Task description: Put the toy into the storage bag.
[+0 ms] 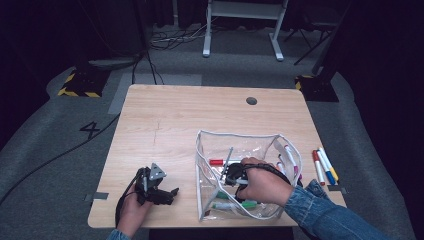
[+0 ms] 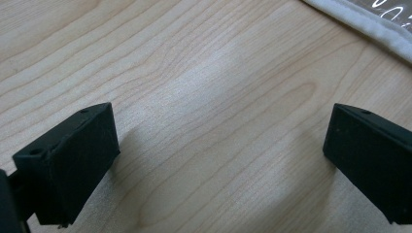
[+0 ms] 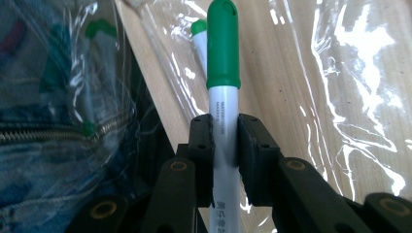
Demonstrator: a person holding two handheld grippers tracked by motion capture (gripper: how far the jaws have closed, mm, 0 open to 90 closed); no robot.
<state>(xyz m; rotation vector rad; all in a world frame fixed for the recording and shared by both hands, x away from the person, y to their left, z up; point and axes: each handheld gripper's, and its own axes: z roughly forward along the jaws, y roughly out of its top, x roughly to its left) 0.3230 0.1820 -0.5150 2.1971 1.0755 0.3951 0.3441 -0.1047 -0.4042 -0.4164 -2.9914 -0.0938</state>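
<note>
A clear plastic pouch (image 1: 210, 150) with white trim stands open on the wooden table (image 1: 165, 120). A person's right hand reaches inside it with my right gripper (image 1: 236, 179). In the right gripper view that gripper (image 3: 224, 145) is shut on a white marker with a green cap (image 3: 223, 58), cap pointing away over the pouch's clear film. Another green-capped marker (image 3: 198, 39) lies just behind it. My left gripper (image 1: 172, 192) rests low near the table's front, left of the pouch. Its jaws (image 2: 218, 145) stand wide open over bare wood, nothing between them.
Inside the pouch lie a red marker (image 1: 216, 162), a green one (image 1: 222, 205) and some along its right wall (image 1: 290, 155). Several loose markers (image 1: 325, 167) lie on the table right of the pouch. The pouch's white trim (image 2: 369, 24) runs just beyond the left gripper.
</note>
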